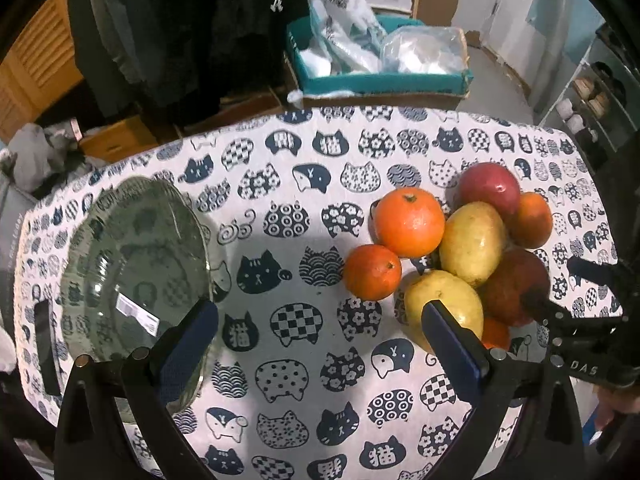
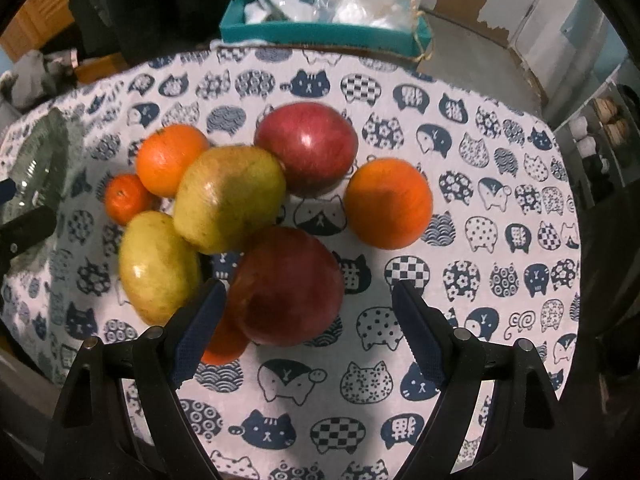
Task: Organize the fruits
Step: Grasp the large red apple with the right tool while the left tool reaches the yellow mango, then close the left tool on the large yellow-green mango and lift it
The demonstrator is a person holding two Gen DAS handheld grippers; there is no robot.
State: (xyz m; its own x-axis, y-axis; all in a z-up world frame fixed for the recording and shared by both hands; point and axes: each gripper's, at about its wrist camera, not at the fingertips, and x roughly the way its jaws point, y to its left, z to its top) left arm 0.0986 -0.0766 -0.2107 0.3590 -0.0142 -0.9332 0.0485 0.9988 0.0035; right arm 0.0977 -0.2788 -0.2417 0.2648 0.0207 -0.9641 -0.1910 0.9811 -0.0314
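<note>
The fruit sits in one loose heap on the right half of the table, while the clear glass bowl (image 1: 136, 264) waits empty on the left, which reads as the place the fruit is meant to go. The right gripper (image 2: 308, 320) is spread wide with its jaws on either side of the nearest red apple (image 2: 288, 284), not yet pinching it (the left pad looks very close to the skin, the right one clearly apart), so I judge this the line-up before a first pick. The left gripper (image 1: 320, 340) is also released and holds nothing, hovering over bare cloth between bowl and heap, probably kept free to steady the bowl. Two yellow-green mangoes (image 2: 228, 196), a second apple (image 2: 308, 148) and several oranges (image 2: 388, 204) crowd together, so a lift may nudge neighbours. The tablecloth (image 1: 296, 208) is white with navy cat faces; behind it stand a teal box (image 1: 376, 80) of plastic bags and dark hanging clothes
</note>
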